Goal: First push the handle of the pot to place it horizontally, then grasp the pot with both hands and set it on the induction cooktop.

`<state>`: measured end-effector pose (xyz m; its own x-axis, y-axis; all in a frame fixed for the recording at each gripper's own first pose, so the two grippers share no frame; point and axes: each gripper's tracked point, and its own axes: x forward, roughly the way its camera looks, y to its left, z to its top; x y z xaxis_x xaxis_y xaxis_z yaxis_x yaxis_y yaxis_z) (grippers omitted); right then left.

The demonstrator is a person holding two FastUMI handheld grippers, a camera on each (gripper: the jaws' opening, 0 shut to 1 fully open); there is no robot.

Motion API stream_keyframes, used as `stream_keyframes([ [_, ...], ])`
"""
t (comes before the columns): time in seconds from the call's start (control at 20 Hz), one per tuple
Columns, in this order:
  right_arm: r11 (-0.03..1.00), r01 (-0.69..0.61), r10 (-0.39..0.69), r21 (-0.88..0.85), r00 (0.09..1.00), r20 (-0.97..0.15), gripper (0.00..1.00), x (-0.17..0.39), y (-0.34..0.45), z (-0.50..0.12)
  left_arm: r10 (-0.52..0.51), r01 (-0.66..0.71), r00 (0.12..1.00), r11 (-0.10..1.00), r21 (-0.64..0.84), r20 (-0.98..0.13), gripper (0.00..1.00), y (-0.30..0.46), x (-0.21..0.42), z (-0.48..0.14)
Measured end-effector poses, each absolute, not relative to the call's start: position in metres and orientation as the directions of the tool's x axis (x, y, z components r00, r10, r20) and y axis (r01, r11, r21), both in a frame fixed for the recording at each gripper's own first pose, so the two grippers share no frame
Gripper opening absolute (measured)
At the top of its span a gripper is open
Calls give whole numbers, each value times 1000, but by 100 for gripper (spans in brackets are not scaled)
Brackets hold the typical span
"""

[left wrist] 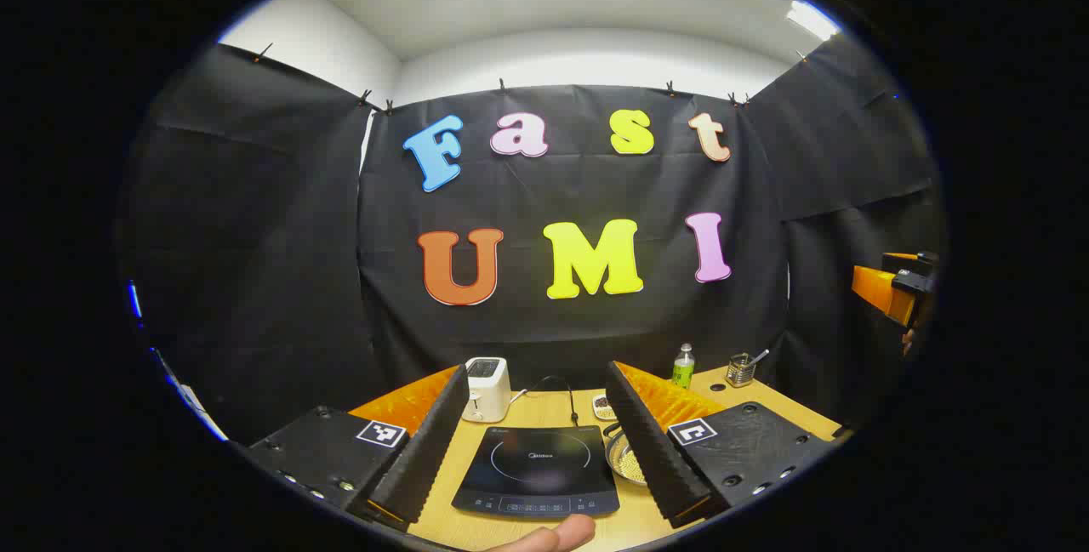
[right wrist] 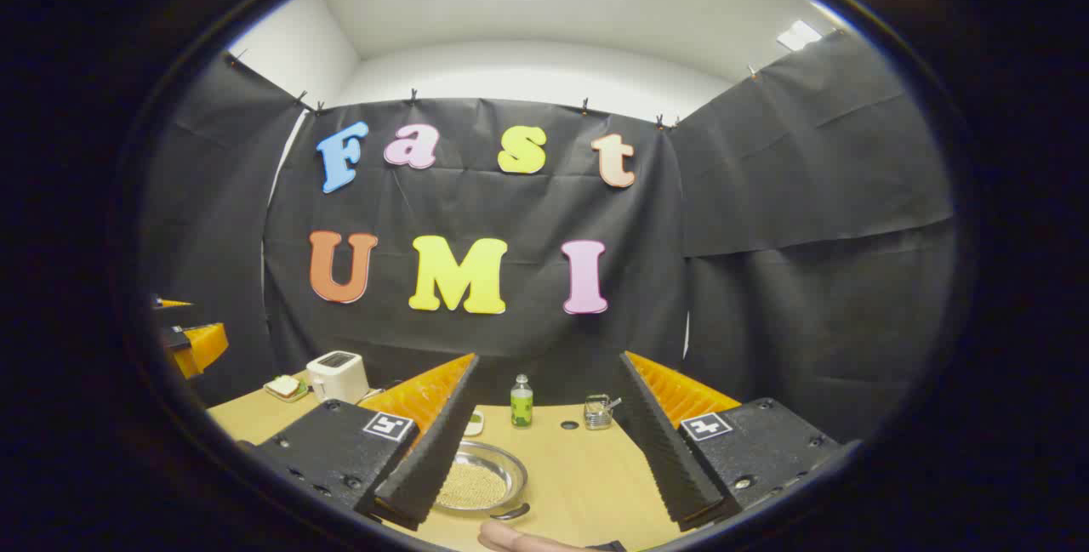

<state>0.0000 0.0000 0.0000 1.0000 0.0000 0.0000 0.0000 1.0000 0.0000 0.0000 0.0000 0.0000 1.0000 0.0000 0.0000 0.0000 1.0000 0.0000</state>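
fingertip (left wrist: 557,535) before cooktop (left wrist: 538,469)

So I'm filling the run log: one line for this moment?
left claw: open, above black induction cooktop | right claw: open, above round metal pot | pot: on wooden table, ungrasped

One cooktop (left wrist: 538,469), one pot (right wrist: 478,482), one toaster (left wrist: 487,388), one bottle (right wrist: 521,402).
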Motion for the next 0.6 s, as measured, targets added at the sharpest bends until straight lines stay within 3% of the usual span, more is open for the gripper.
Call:
stream_keyframes([
  [0.6,998,-60,60,6,998,-31,97,6,25,-19,-13,14,1000,1000,-21,21,96,3,-14,3],
])
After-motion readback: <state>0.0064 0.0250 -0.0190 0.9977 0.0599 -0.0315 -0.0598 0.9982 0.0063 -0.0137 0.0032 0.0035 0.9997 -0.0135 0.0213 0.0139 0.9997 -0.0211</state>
